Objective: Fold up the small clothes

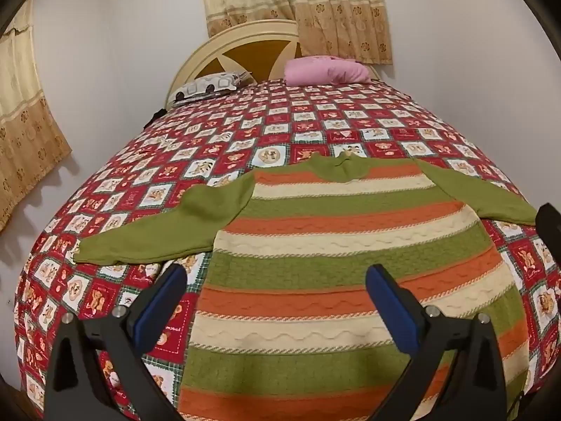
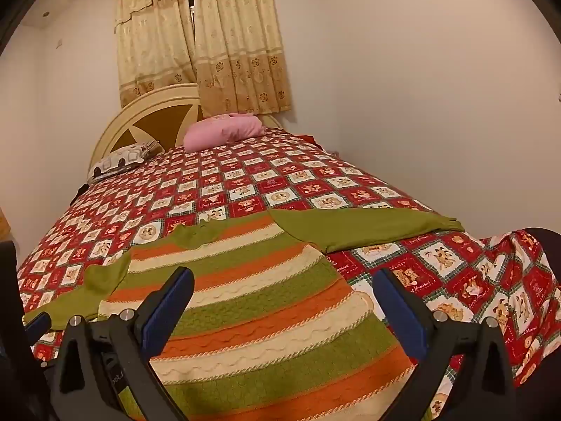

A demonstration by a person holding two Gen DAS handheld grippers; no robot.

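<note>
A striped sweater [image 1: 343, 245] lies flat on the bed [image 1: 245, 133], unfolded; left claw [image 1: 277, 301] and right claw [image 2: 284, 301] hover spread, empty, likely needing a sleeve [image 1: 157, 231] first.

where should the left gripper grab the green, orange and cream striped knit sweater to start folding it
Take the striped knit sweater by the cuff end of its plain green left sleeve, coming in from the bed's left edge. The sleeve lies flat and stretched outward on the red patchwork quilt, clear of the body, so it can swing across the stripes. The left gripper is open above the hem.
</note>
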